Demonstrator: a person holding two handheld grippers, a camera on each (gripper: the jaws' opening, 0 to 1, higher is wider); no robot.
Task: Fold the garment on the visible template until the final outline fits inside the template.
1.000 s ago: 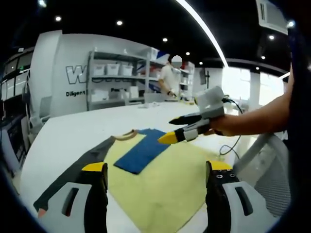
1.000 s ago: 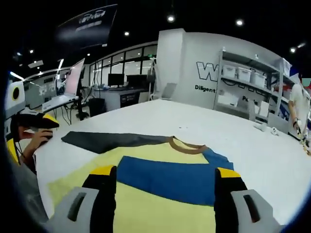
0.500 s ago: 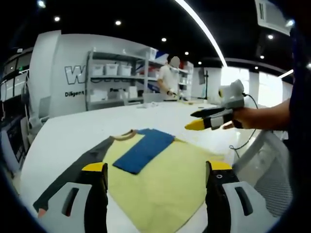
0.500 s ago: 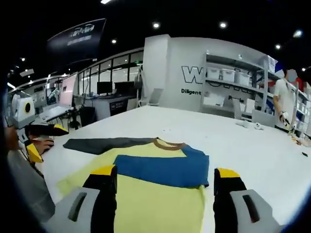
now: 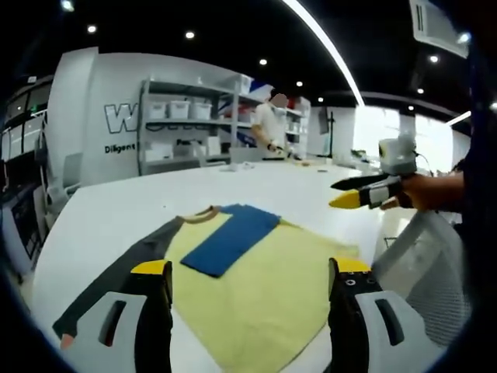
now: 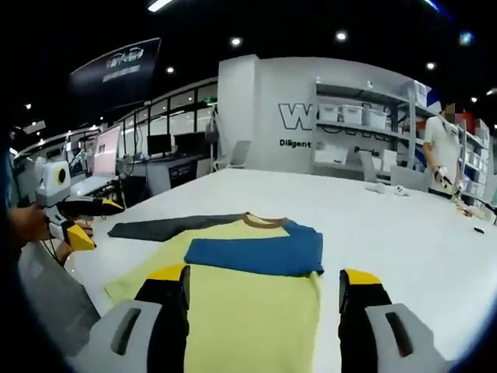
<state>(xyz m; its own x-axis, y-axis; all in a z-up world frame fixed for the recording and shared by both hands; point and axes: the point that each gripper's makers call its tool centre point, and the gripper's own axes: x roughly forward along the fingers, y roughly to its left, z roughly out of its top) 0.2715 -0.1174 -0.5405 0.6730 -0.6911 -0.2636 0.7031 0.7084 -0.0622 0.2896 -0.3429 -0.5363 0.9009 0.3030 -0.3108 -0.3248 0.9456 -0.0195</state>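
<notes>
- The shirt lies flat on the white surface, in the lower middle of the left gripper view and the lower centre of the right gripper view.
- Its yellow body faces up. The blue sleeve is folded across the chest, just under the brown collar, so that side is already tucked in.
- The dark sleeve lies stretched out toward the lower left of the left gripper view. In the right gripper view it runs to the left of the collar. I judge it the next part to fold in.
- No separate template outline is clear to me under the cloth, so I cannot tell how well the shirt fits it.
- The left gripper hangs above the near hem, jaws wide apart with nothing between them. It is also at the left edge of the right gripper view, held in a hand, its yellow tips parted.
- The right gripper hangs above the lower body of the shirt, jaws apart and empty. In the left gripper view it sits at the right, off the cloth, tips slightly parted.
- Both are held clear of the fabric, probably to leave the whole shirt in sight before the next grasp.
- Far behind, a person stands at shelves with bins.
</notes>
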